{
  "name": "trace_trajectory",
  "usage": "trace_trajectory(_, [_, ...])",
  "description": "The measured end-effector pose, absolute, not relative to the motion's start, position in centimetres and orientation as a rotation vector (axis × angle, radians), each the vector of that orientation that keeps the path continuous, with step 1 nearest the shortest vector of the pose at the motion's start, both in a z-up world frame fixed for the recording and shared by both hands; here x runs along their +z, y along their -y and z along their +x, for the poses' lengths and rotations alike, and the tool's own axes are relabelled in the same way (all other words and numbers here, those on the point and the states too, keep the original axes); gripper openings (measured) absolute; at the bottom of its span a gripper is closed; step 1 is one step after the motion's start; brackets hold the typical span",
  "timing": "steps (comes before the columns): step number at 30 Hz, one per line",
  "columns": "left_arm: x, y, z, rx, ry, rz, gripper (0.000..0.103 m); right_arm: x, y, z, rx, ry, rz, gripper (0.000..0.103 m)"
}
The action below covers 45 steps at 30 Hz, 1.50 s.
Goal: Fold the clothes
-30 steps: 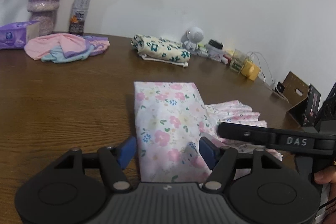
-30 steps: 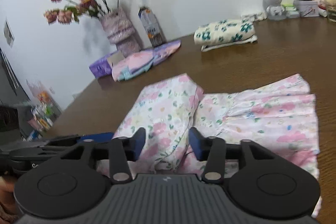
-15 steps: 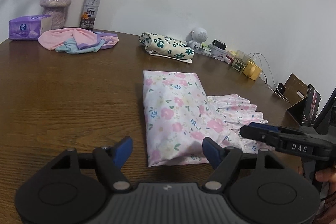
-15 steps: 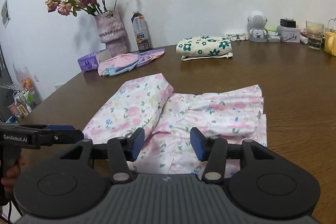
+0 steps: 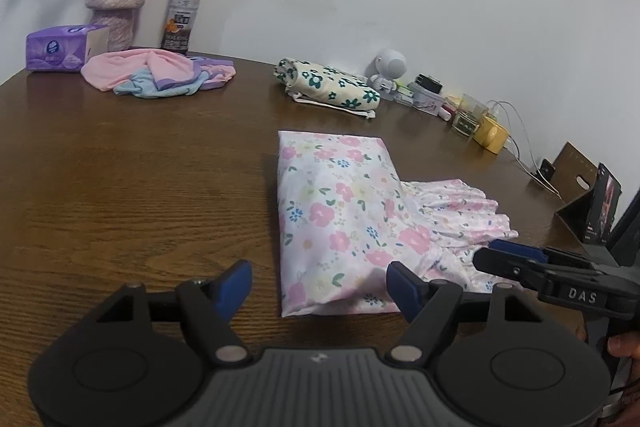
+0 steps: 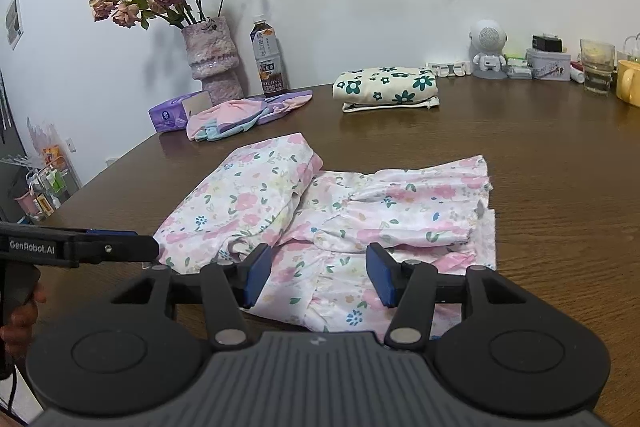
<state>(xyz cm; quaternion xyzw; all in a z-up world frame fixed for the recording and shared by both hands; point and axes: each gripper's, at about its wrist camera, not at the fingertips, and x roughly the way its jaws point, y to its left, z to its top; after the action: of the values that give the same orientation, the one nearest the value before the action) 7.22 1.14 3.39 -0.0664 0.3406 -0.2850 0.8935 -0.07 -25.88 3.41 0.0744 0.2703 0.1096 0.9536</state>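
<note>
A pink floral garment (image 5: 340, 211) (image 6: 320, 211) lies on the brown table, its left part folded into a thick pad and its ruffled skirt spread flat to the right. My left gripper (image 5: 320, 285) hovers open just short of the pad's near edge, holding nothing. My right gripper (image 6: 316, 275) is open above the near hem of the skirt, nothing between its fingers. Each gripper appears in the other's view, the right gripper (image 5: 520, 267) at right and the left gripper (image 6: 100, 249) at left.
A folded cream garment with green flowers (image 5: 328, 87) (image 6: 386, 87) and a pink-and-purple bundle (image 5: 156, 73) (image 6: 240, 113) lie further back. Tissue box (image 5: 60, 47), vase (image 6: 212, 63), bottle (image 5: 184, 11), robot figure (image 6: 488, 47), glass, yellow mug (image 5: 492, 137) and cardboard (image 5: 580, 183) line the wall.
Both grippers have pulled back and up from the floral garment, letting go of the cloth they were over. The folded pad now lies flat on the table.
</note>
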Motion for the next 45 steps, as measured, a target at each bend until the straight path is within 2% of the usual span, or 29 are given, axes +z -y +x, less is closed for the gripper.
trace_trajectory(10, [3.2,-2.0,9.7,-0.551,-0.756,-0.275,0.071,3.3,27.5,-0.1,0.238,-0.541,0.119,0.053])
trace_trajectory(17, [2.3,-0.9,12.0,-0.594,-0.823,-0.341,0.056,3.2,28.6,0.5,0.255,-0.555,0.068,0.053])
trace_trajectory(19, [2.1,-0.8,12.5,-0.593,-0.832,-0.375,0.055,3.3,29.1,0.6,0.248,-0.557,0.057,0.053])
trace_trajectory(21, [2.0,-0.7,12.8,-0.594,-0.840,-0.389,0.050,3.2,29.7,0.7,0.232,-0.564,0.054,0.053])
trace_trajectory(22, [1.9,-0.4,12.9,-0.592,-0.844,-0.384,0.043,3.1,30.0,0.8,0.223,-0.571,0.053,0.053])
trace_trajectory(25, [2.0,0.3,12.9,-0.568,-0.838,-0.353,0.036,2.4,30.6,1.2,0.205,-0.604,0.060,0.053])
trace_trajectory(27, [2.3,0.8,12.7,-0.558,-0.823,-0.320,0.023,1.9,30.8,1.5,0.205,-0.626,0.073,0.052])
trace_trajectory(29, [2.6,1.4,12.5,-0.546,-0.807,-0.273,0.017,1.5,30.7,1.8,0.215,-0.637,0.086,0.052])
trace_trajectory(33, [2.9,1.5,12.3,-0.539,-0.791,-0.256,0.017,1.3,30.5,2.2,0.218,-0.640,0.089,0.052])
trace_trajectory(34, [2.9,1.2,12.4,-0.544,-0.792,-0.279,0.024,1.3,30.4,2.2,0.216,-0.640,0.089,0.052])
trace_trajectory(35, [2.9,0.8,12.4,-0.549,-0.792,-0.302,0.039,1.3,30.3,2.2,0.214,-0.640,0.088,0.052])
trace_trajectory(37, [2.8,0.2,12.5,-0.559,-0.793,-0.348,0.056,1.3,30.5,1.9,0.214,-0.636,0.098,0.052])
trace_trajectory(45, [1.8,-1.5,14.7,-0.563,-0.827,-0.466,0.052,2.1,31.8,1.0,0.202,-0.618,0.120,0.052])
